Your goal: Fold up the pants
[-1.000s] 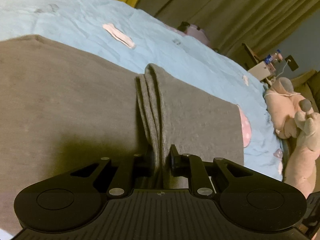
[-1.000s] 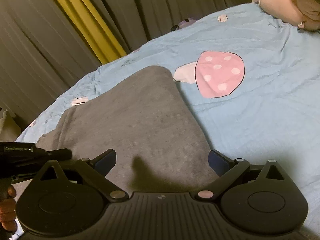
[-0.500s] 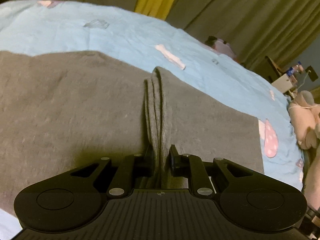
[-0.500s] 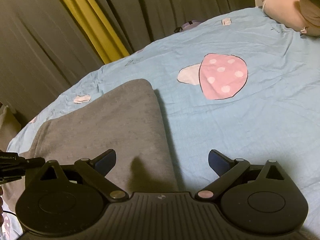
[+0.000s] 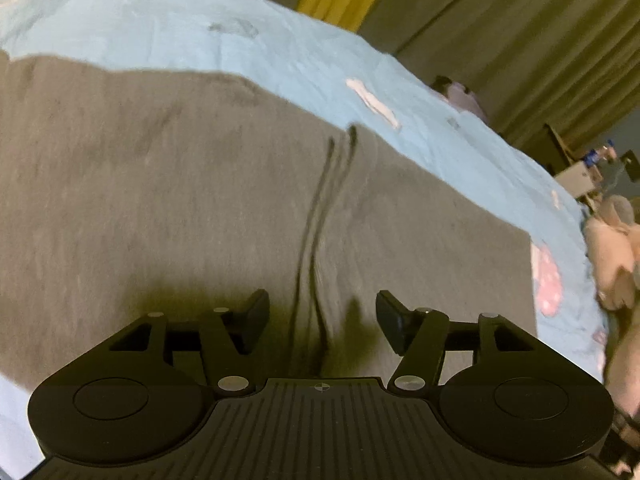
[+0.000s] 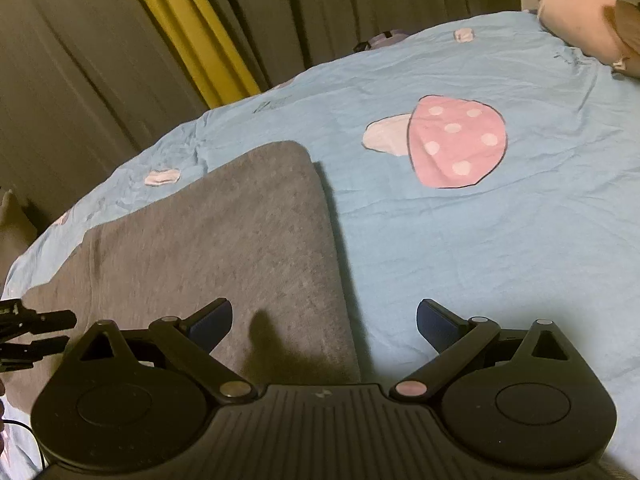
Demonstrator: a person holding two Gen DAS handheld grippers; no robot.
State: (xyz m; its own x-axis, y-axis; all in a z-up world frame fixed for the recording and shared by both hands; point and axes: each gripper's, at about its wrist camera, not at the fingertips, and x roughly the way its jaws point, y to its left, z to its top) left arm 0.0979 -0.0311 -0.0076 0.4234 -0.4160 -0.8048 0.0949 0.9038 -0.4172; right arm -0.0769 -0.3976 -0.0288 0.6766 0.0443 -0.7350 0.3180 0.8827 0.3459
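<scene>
The grey pants [image 5: 200, 208] lie folded flat on the light blue bedsheet [image 5: 280, 52]. A narrow ridge of fabric [image 5: 320, 216] runs down the middle toward my left gripper [image 5: 322, 316], which is open with the ridge lying loose between its jaws. In the right wrist view the pants [image 6: 224, 248] show a rounded right corner. My right gripper [image 6: 324, 324] is open and empty, above the pants' right edge, left finger over the cloth, right finger over the sheet. The left gripper's tips [image 6: 40, 332] show at the far left.
The bedsheet [image 6: 480, 240] has a pink mushroom print [image 6: 452, 144]. Pink plush toys [image 5: 612, 248] lie at the bed's right side and show in the right wrist view [image 6: 580, 12]. Dark curtains with a yellow strip [image 6: 192, 32] hang behind. A small side table [image 5: 580, 176] stands far right.
My left gripper has opened and let go of the pinched fabric ridge, which now lies flatter. The right gripper has shifted right, so the pants' edge now runs between its fingers.
</scene>
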